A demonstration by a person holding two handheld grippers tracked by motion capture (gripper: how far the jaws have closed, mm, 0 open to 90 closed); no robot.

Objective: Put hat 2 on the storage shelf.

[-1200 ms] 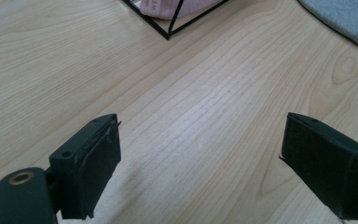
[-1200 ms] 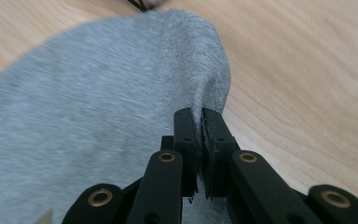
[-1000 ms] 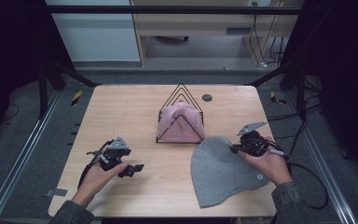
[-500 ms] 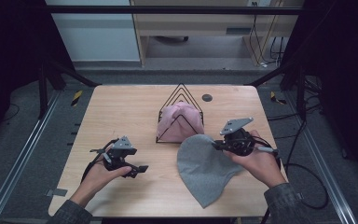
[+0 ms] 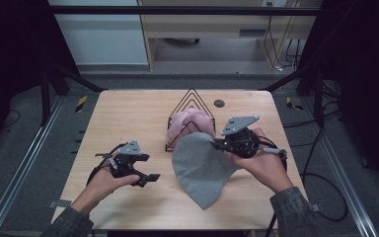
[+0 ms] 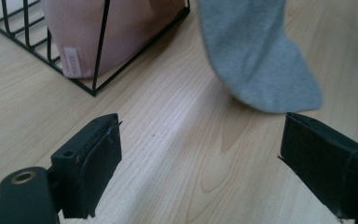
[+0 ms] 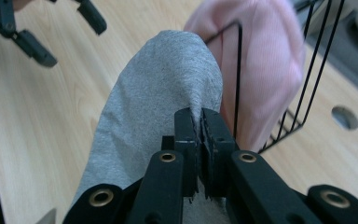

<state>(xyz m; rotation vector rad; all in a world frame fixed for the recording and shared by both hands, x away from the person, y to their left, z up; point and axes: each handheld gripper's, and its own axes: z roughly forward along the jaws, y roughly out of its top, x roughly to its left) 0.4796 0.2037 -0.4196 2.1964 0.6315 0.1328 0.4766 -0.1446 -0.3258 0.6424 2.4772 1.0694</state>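
Right gripper of mine clamps the grey hat edge beside the wire rack; left gripper gapes wide, empty, over table

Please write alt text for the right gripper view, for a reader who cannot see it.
The right gripper has its two black jaws shut on a fold of a grey knitted cloth hat, lifting it above the light wooden table. Just behind stands a black wire rack holding a pink ribbed knitted hat.
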